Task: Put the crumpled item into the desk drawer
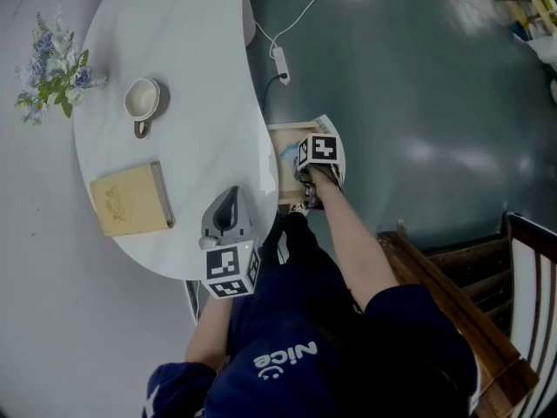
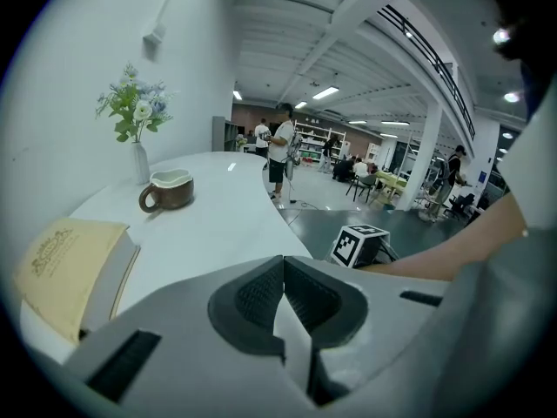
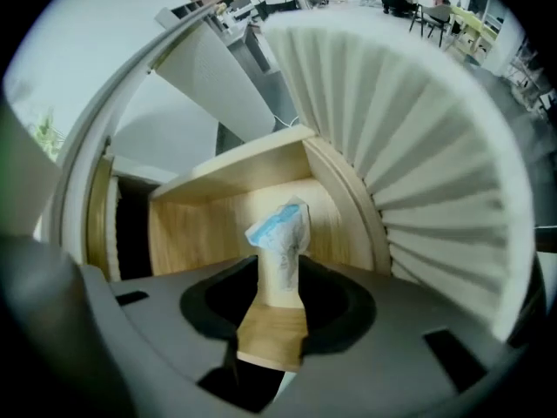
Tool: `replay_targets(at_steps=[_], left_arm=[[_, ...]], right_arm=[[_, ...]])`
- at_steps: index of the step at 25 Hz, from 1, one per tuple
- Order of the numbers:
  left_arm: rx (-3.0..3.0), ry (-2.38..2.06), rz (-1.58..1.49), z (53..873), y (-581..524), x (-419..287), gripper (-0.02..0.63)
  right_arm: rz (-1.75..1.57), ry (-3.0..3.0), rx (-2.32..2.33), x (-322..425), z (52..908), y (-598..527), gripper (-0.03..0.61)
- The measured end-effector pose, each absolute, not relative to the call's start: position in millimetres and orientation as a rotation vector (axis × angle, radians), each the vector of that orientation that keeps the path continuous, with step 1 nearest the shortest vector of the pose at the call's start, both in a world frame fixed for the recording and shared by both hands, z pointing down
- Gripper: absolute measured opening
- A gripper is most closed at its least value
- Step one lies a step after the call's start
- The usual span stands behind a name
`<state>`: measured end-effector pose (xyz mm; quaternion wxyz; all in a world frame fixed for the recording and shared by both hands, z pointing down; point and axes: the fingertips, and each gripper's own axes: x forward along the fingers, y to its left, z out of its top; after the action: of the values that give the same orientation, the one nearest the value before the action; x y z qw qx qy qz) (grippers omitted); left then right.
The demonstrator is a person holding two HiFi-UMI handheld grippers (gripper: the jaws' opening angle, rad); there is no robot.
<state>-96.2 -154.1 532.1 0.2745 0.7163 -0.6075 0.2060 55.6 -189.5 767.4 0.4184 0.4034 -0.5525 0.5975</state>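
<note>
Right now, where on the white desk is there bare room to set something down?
The widest bare patch is the far half of the desk, beyond the mug. A smaller one lies between the mug, the book and the left tongs. The near end is crowded by the book and tongs; the flower vase takes the left edge.

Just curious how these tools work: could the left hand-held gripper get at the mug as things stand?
Probably yes. The left hand-held gripper sits at the edge of the table, shut and empty, with bare tabletop between it and the mug; the book lies off to the side.
</note>
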Motion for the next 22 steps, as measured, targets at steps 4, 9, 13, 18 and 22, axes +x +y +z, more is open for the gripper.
replay_targets(at_steps=[4,9,13,18,22], left_arm=[[1.957,-1.642,0.531,521,-155,-91,0.005],[1.984,-1.665,0.488,505,-148,-87,0.005],[1.996,-1.68,0.453,497,-141,-83,0.005],[1.999,-1.71,0.421,489,-130,-87,0.005],[2.023,-1.71,0.41,482,-122,-85,0.005]], right_arm=[[1.489,-1.474,1.045,54,737,-195,0.153],[1.412,-1.575,1.086,59,698,-192,0.153],[1.318,-1.65,1.106,66,669,-184,0.152],[1.264,-1.754,1.107,59,632,-165,0.143],[1.227,-1.857,1.136,56,596,-154,0.141]])
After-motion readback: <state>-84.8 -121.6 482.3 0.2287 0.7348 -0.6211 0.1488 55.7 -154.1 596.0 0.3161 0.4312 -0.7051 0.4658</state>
